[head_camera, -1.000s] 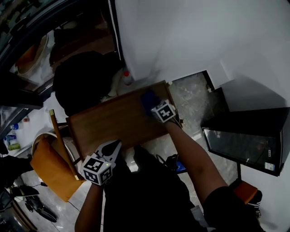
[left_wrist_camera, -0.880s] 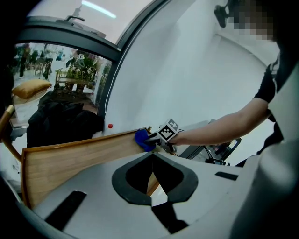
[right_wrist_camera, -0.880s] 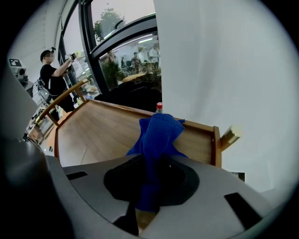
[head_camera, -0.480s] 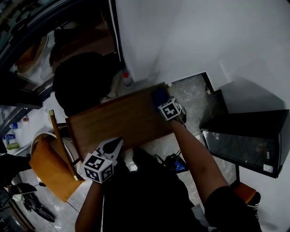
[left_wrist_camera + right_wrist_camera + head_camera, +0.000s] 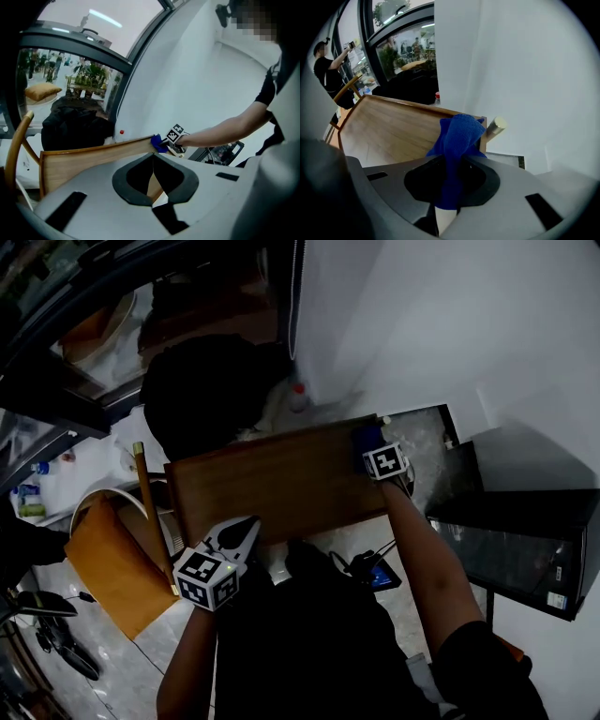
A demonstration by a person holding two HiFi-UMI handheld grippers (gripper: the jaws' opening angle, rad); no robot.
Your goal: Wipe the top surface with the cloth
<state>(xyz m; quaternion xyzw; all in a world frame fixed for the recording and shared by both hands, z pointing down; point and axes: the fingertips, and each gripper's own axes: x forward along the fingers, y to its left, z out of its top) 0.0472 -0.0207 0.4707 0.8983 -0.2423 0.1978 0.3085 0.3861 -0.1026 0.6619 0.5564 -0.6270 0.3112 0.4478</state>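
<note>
At the near edge of the wooden top (image 5: 272, 488), the left gripper (image 5: 153, 157) is held with its jaws brought together and nothing between them, so the top is probably not steadied by it. At the far right corner, the blue cloth (image 5: 460, 132) is pinched between the jaws of the right gripper (image 5: 451, 161), and its bunched end is laid on the wood just beside the corner.

Because the cloth is so close to the corner, it can be pushed over the edge, or caught on the pale peg (image 5: 497, 124) just beyond. If it is pressed hard, the fold may be pulled out of the jaws.

The peg and the pinched fold are shown only in the right gripper view. Only in the head view is the whole top seen, with its large part lying to the left of the cloth. In the left gripper view the top is seen almost edge-on.
</note>
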